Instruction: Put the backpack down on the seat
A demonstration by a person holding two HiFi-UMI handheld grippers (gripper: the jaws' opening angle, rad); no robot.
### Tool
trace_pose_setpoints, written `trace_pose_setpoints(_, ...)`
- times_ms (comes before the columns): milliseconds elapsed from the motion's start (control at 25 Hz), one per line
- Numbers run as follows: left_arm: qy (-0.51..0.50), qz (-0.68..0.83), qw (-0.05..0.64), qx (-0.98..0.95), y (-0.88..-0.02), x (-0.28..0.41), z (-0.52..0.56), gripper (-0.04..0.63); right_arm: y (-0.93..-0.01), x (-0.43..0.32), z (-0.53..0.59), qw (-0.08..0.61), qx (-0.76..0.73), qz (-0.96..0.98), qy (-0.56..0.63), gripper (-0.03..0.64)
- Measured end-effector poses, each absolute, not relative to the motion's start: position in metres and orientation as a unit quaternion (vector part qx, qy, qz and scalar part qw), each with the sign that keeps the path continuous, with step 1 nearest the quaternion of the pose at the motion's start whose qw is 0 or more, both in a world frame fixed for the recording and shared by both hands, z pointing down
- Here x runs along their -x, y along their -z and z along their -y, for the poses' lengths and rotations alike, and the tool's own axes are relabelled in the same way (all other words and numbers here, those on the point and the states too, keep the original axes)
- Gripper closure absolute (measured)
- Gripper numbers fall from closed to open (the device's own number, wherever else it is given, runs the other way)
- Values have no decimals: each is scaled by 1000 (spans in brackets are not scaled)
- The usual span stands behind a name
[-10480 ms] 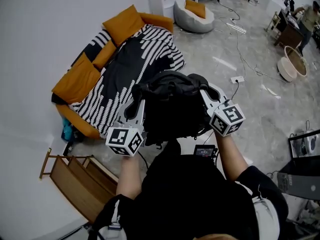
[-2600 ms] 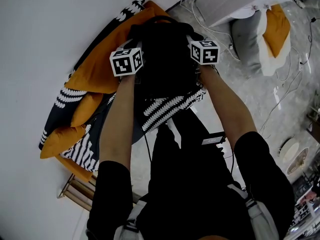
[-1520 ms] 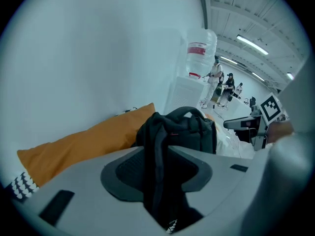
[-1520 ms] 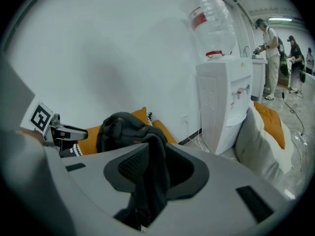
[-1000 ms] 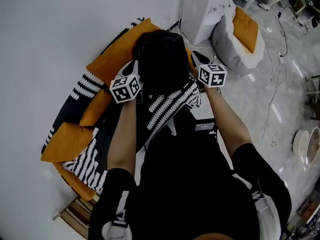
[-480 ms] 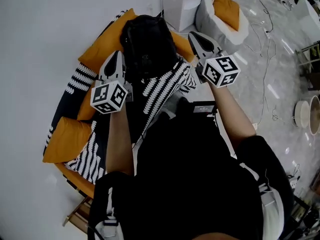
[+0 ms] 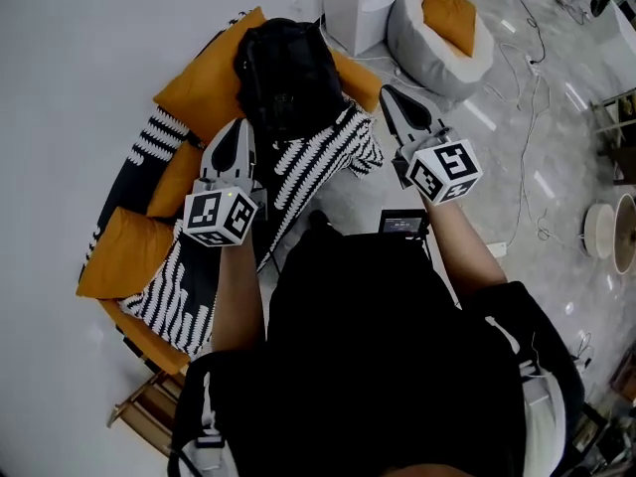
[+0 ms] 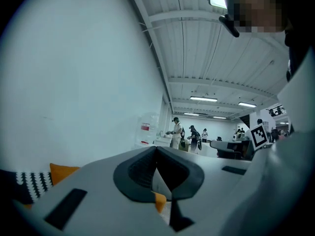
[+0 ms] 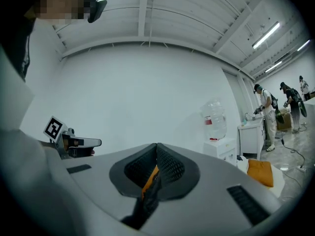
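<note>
Backpack point(image 7: 288, 73) rests on the sofa point(image 7: 199, 85) at twelve o'clock — left gripper point(image 7: 240, 127) and right gripper point(image 7: 390, 93) both pinched closed, empty.

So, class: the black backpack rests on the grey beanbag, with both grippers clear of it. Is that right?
No. The black backpack rests on the orange sofa, not the grey beanbag, which stands beside it; the head view shows this. The left gripper and right gripper are indeed clear of it.
</note>
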State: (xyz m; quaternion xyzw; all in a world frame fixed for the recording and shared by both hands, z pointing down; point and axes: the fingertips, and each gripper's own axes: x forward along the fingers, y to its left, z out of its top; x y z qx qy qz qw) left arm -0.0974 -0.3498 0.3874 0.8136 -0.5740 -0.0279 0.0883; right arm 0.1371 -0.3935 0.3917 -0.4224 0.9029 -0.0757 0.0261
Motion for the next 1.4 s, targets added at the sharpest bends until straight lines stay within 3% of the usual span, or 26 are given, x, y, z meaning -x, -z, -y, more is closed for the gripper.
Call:
trace_pose_setpoints(800,8,616,113,-780,-439,-39,135,580,-455,-273,203,-9,412,-904,117,586)
trace_pose_setpoints(1400,-12,601,116,-790,-447,-36,32,580,-464,-249,84,-24,421,-895,144,586)
